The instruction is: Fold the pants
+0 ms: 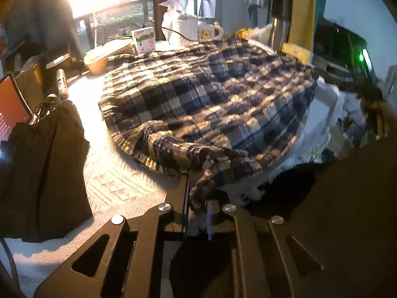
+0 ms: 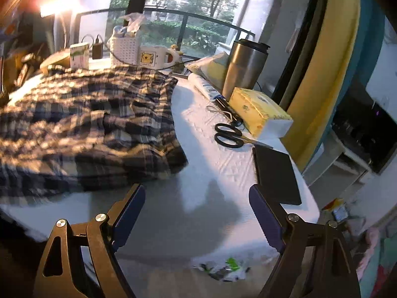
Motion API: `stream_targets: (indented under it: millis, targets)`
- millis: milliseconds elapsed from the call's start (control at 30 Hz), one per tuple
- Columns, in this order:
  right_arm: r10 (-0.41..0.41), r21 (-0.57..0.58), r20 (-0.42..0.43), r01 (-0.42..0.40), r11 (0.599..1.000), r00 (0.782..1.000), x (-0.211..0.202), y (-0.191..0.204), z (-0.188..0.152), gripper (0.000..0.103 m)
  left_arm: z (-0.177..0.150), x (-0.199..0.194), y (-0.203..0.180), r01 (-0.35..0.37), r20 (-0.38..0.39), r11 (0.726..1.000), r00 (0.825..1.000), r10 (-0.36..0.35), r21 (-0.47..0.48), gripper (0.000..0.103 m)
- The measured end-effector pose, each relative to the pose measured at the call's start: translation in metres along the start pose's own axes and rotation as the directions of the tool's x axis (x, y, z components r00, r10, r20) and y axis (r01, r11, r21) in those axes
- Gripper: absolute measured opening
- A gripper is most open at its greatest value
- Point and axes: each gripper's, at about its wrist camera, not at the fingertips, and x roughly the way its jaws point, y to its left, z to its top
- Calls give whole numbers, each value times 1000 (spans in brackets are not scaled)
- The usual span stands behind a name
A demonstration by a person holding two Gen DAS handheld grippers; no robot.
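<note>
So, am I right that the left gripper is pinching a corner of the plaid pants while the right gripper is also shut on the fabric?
Not quite. The left gripper does pinch a corner of the plaid pants, but the right gripper is not shut on the fabric: the right wrist view shows its fingers spread wide and empty above the white table cover, beside the pants.

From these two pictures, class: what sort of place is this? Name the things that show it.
Probably a home room beside a balcony. Plaid pants lie on a cluttered table with a bear mug, a tissue box and scissors.
</note>
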Motion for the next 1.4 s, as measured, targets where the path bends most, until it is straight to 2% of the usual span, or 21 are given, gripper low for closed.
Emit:
stream_targets:
  millis: [133, 300, 367, 500, 533, 567, 633, 667, 767, 900, 1033, 1233, 1400]
  targets:
    - [-10, -95, 5, 10, 995, 1000, 5, 14, -7, 87, 7, -3, -1, 5, 41, 1000, 999, -5, -6, 8]
    - [5, -240, 40, 5, 971, 999, 22, 39, -8, 87, 18, -13, 4, 12, 98, 999, 995, -9, -36, 7]
    - [12, -246, 67, 5, 969, 998, 28, 41, -4, 87, 22, -21, 10, 26, 124, 997, 992, -17, -70, 7]
    - [54, -213, 69, -38, 976, 996, 39, 40, 8, 87, 25, -34, 18, 27, 162, 994, 987, -9, -108, 7]
    - [62, -201, 71, -46, 979, 996, 41, 40, 10, 81, 27, -38, 21, 34, 169, 993, 985, -14, -114, 7]
    - [89, -187, 70, -74, 980, 994, 42, 40, 11, 57, 28, -40, 22, 32, 176, 993, 984, -11, -117, 7]
    - [106, -159, 67, -95, 983, 992, 43, 42, 13, 28, 30, -46, 23, 19, 191, 993, 982, 4, -118, 7]
    - [108, -150, 76, -96, 984, 991, 41, 43, 14, 24, 30, -49, 23, 16, 200, 992, 980, 9, -122, 7]
    - [135, -103, 113, -124, 987, 984, 27, 39, 19, 23, 35, -62, 26, 12, 243, 990, 970, 22, -137, 7]
    - [125, -98, 164, -110, 989, 979, 0, 38, 29, 23, 42, -82, 30, -14, 330, 987, 942, 66, -157, 7]
    - [132, -80, 195, -118, 990, 972, -19, 32, 40, 23, 49, -91, 38, -35, 368, 985, 925, 97, -171, 7]
    - [166, -19, 261, -167, 986, 951, -34, 22, 57, 23, 66, -89, 55, -72, 393, 979, 909, 143, -189, 7]
    - [185, 26, 301, -202, 979, 935, -33, 18, 73, 23, 83, -78, 66, -98, 387, 975, 906, 170, -198, 7]
